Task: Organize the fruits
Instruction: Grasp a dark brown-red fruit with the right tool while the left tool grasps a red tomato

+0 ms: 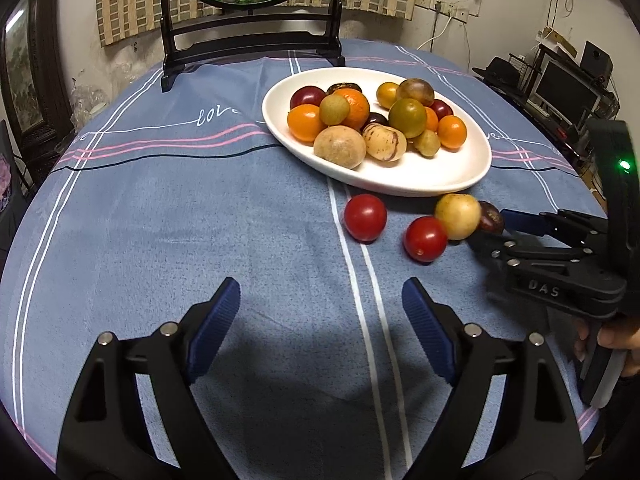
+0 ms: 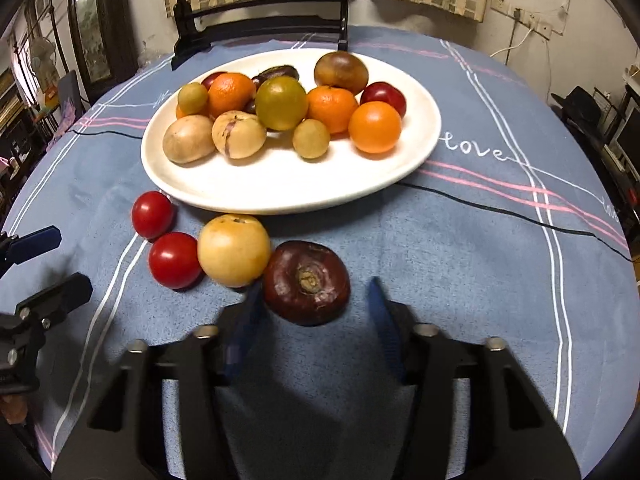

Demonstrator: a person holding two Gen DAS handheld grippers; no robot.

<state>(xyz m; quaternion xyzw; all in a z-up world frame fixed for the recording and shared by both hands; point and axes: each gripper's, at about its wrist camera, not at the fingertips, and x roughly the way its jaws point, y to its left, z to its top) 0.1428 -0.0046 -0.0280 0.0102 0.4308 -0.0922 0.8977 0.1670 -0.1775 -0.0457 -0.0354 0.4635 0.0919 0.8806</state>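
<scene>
- Four fruits lie loose on the surface [image 1: 160,220] just past our right gripper [image 2: 316,300], near the white plate's [image 2: 280,188] front rim.
- Our right gripper's jaws flank the dark purple fruit [image 2: 306,282], glossy, stem scar up; left pad touching, right pad apart, so unclenched.
- Beside it: yellow fruit [image 2: 234,250], two red tomatoes [image 2: 174,260].
- Our left gripper [image 1: 320,328] hangs released over bare cloth.

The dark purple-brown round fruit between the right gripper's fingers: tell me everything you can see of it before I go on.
The dark purple-brown round fruit is glossy, slightly flattened, with a tan dried stem scar facing the camera. It lies on the blue striped tablecloth, in front of the white oval plate, apparently touching the pale yellow round fruit. The right gripper brackets it; the left pad seems to touch it, the right pad stands clear.
</scene>
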